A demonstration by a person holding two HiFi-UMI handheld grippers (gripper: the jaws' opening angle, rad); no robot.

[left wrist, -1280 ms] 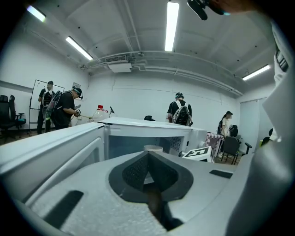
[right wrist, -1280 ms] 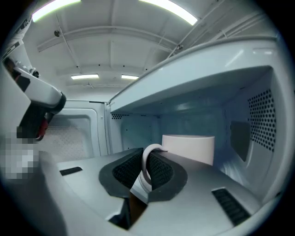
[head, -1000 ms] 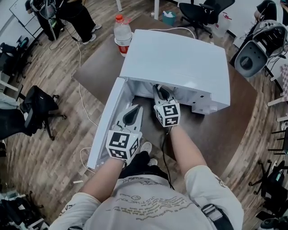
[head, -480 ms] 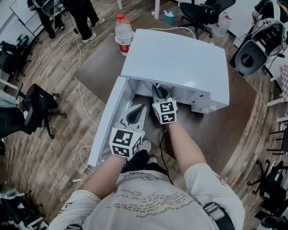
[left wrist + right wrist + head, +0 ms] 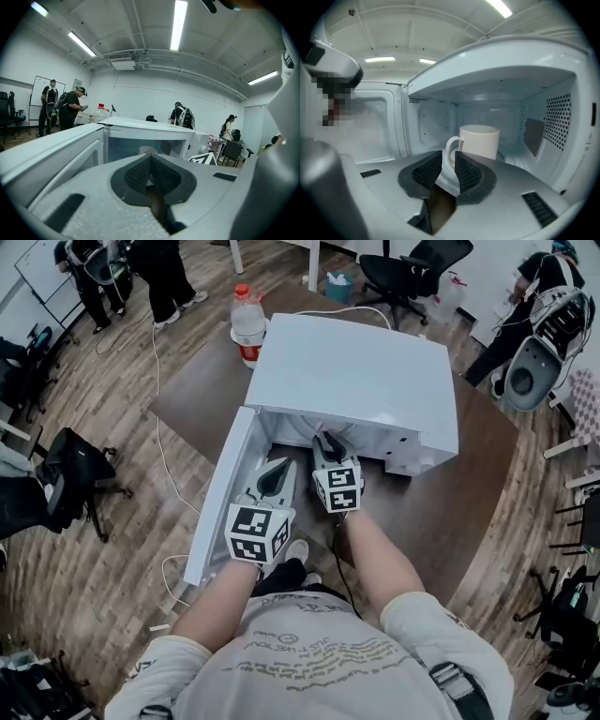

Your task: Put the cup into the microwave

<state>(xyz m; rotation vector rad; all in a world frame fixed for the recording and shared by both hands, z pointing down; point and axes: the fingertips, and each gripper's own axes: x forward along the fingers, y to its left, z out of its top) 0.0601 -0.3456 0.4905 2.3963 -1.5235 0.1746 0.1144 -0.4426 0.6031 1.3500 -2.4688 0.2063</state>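
Note:
A white cup [image 5: 479,140] with a handle stands upright on the floor inside the open white microwave [image 5: 356,371]. My right gripper [image 5: 449,164] reaches into the cavity, its pads closed on the cup's handle from the near side. In the head view the right gripper [image 5: 328,442] has its tips under the microwave's top, so the cup is hidden there. My left gripper [image 5: 274,476] hovers in front of the opening beside the door [image 5: 225,493], which swings out to the left. The left gripper [image 5: 151,176] is shut with nothing in it.
The microwave sits on a dark brown table [image 5: 469,493]. A plastic bottle [image 5: 247,324] with a red label stands behind its left rear corner. Office chairs, cables and several people surround the table on the wooden floor.
The right gripper's marker cube has drawn slightly nearer to me. The left gripper stays by the door. The head view has shifted a little.

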